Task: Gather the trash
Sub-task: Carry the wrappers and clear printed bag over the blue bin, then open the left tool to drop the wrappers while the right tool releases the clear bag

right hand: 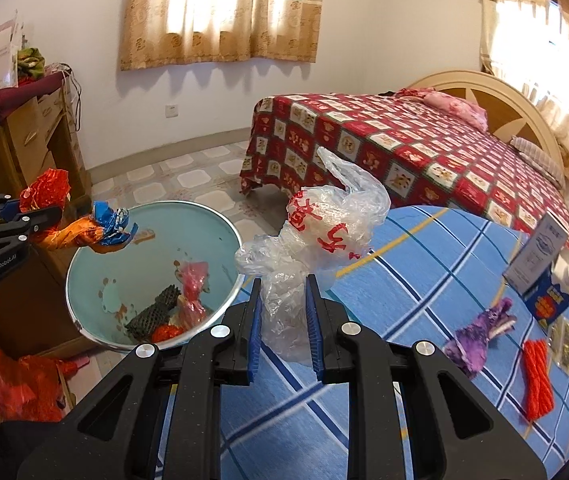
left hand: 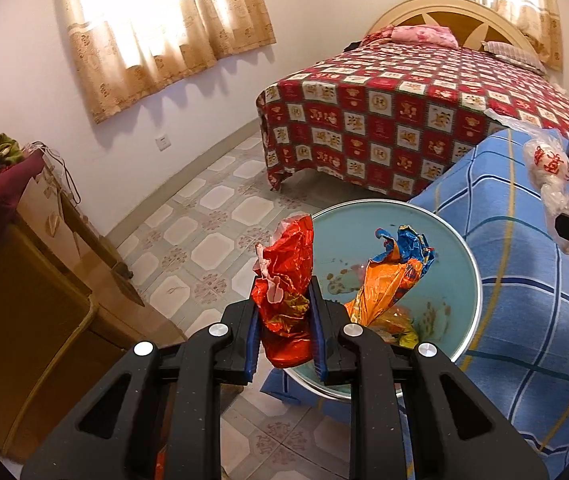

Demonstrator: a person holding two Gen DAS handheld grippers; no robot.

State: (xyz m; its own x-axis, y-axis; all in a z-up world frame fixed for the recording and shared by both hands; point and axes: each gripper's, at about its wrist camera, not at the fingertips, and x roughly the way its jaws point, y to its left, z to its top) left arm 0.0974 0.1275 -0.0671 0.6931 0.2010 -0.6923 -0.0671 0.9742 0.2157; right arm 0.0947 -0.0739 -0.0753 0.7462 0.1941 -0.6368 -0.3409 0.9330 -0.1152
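My left gripper (left hand: pixel 284 316) is shut on a crumpled red foil wrapper (left hand: pixel 286 280) and holds it at the near rim of the teal bin (left hand: pixel 424 224). An orange-and-blue foil wrapper (left hand: pixel 392 276) hangs in the air over the bin, just right of that gripper. My right gripper (right hand: pixel 283 320) is shut on a clear plastic bag with red characters (right hand: pixel 324 232), held above the blue checked cloth (right hand: pixel 404 280) to the right of the bin (right hand: pixel 212 220). The left gripper (right hand: pixel 24 216) shows at the left edge of the right wrist view, over the bin's rim.
Inside the bin lie a dark mesh piece (right hand: pixel 152 312) and pink wrappers (right hand: pixel 192 284). On the blue cloth are a purple scrap (right hand: pixel 480 336), a red packet (right hand: pixel 538 380) and a carton (right hand: pixel 544 264). A bed (right hand: pixel 424 148) stands behind, a wooden cabinet (left hand: pixel 44 280) at left.
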